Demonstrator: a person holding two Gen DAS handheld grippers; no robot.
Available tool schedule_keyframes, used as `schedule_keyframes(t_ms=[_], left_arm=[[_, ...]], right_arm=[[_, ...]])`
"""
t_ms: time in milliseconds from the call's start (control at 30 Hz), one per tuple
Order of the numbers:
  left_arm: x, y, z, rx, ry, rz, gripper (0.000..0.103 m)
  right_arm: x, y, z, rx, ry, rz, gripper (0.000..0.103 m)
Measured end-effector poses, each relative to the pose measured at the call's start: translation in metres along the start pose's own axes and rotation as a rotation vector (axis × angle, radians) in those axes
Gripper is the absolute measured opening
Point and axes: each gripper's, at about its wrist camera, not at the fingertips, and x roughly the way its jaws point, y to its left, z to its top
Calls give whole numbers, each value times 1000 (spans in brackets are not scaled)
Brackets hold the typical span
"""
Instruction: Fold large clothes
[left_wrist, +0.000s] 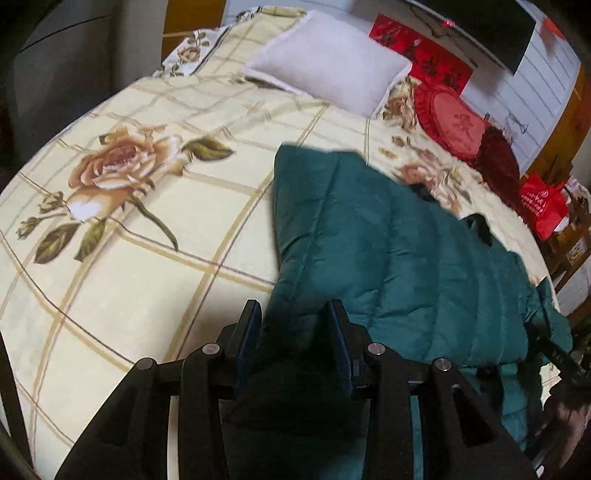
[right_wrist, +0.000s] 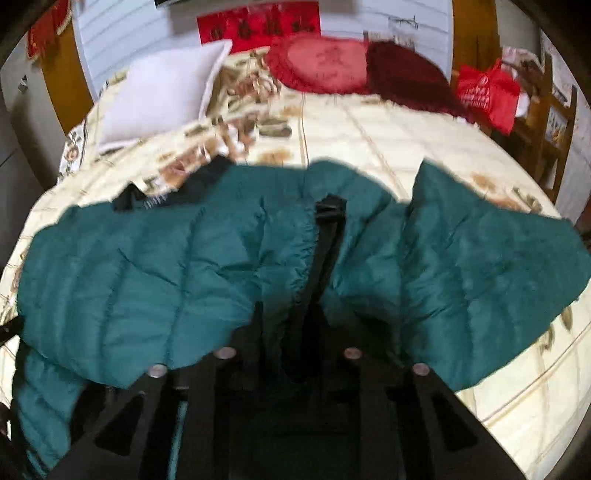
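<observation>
A teal quilted puffer jacket (left_wrist: 388, 251) lies on a bed with a cream floral cover (left_wrist: 147, 229). My left gripper (left_wrist: 295, 314) has its fingers on either side of a bunched edge of the jacket at the near side and is shut on it. In the right wrist view the jacket (right_wrist: 147, 266) spreads wide across the bed, with its black zipper strip (right_wrist: 327, 229) running up the middle. My right gripper (right_wrist: 291, 332) is shut on jacket fabric beside that strip; its fingertips are buried in the cloth.
A white pillow (left_wrist: 328, 62) and a red round cushion (left_wrist: 450, 122) lie at the head of the bed. A dark red cloth (right_wrist: 410, 77) and a red bag (right_wrist: 487, 92) on a wooden chair sit at the far right.
</observation>
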Motion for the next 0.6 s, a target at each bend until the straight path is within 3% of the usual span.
schedule_keyframes(t_ms=[33, 67, 100, 233, 400, 600], left_arm=[[-5, 0, 2, 4, -16, -1, 51], [-12, -3, 4, 16, -39, 2, 51], [-15, -6, 6, 27, -53, 3, 51], [-14, -26, 14, 67, -78, 6, 51], [9, -53, 15, 102, -68, 10, 51], [36, -70, 13, 171, -72, 69, 51]], right_arm=[[-6, -1, 1, 3, -13, -18, 47], [-13, -4, 1, 10, -29, -32, 61], [-25, -5, 1, 22, -65, -38, 63], [-55, 19, 8, -26, -116, 85, 64], [-38, 78, 22, -139, -53, 223, 64], [13, 121, 23, -227, -23, 162, 63]])
